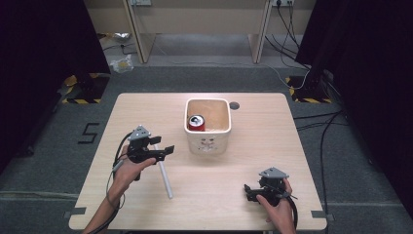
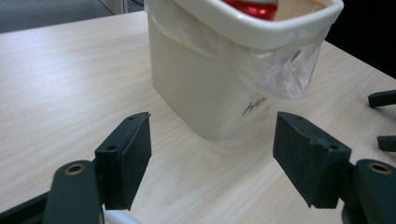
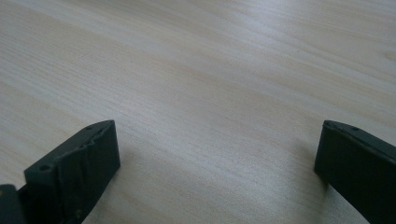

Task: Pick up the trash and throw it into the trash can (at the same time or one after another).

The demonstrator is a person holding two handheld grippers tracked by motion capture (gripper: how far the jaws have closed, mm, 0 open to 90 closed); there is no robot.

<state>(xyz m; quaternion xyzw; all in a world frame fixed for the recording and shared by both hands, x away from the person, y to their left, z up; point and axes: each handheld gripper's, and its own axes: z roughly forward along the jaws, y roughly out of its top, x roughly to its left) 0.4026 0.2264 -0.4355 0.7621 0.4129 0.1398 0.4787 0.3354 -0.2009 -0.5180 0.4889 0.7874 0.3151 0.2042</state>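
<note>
Left gripper (image 1: 168, 148) fingers spread just above the grey tube (image 1: 164, 175); right gripper (image 1: 247, 191) fingers spread, idle. Should've centred tube between fingers before closing.

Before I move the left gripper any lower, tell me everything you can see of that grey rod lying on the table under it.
The slim pale grey rod looks like a smooth, straight tube of plastic or metal, with a matt surface and no visible markings. It lies flat on the light wooden table, running from near the open left gripper diagonally toward the table's near edge. Its far end is hidden beneath the gripper; in the left gripper view a rounded whitish end shows just below the jaws. Whether anything other than the table touches it cannot be told.
</note>
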